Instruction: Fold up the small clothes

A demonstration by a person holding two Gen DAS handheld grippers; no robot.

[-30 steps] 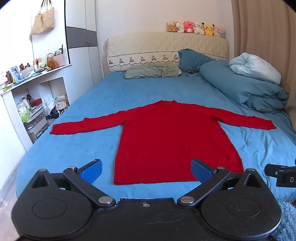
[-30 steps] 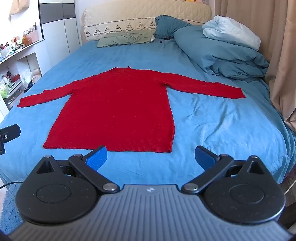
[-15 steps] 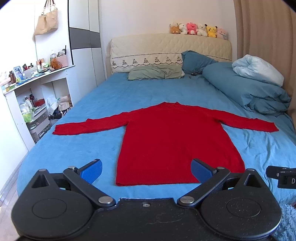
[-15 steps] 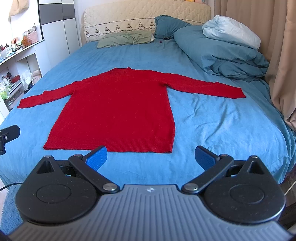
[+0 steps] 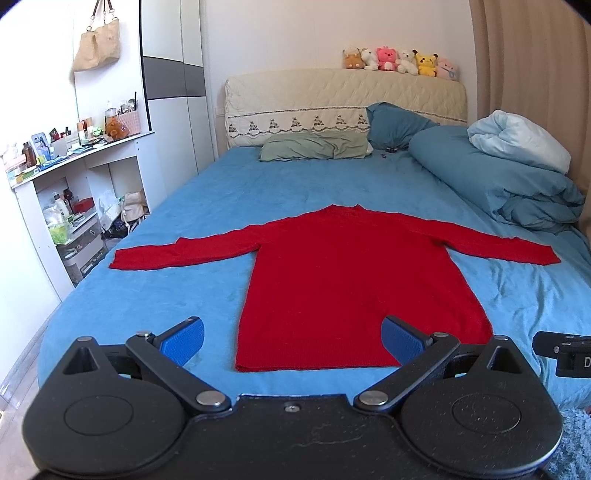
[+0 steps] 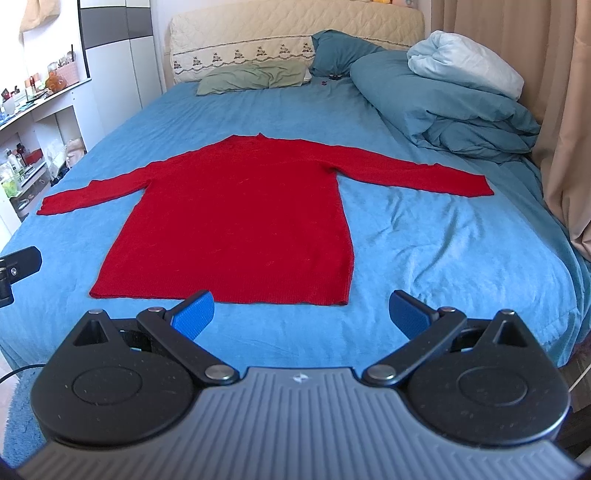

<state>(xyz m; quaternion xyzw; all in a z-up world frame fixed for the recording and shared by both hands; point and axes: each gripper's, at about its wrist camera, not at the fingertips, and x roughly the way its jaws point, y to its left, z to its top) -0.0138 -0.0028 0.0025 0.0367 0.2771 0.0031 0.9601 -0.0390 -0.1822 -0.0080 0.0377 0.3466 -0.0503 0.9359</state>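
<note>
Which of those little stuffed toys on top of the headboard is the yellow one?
The yellow toy is second from the right end of the row, with pink toys on both sides; the others look brown or white.

**Hidden, cropped, unreadable**

In the left wrist view, the near right corner of the red sweater's hem is covered by the left gripper's right finger. A black device is cut off at the right edge; only a "D" can be read. Shelf items are too small to be identified. In the right wrist view, the plush toys are cropped by the top edge, and part of the hem is overlapped by the right gripper's left finger.
</note>
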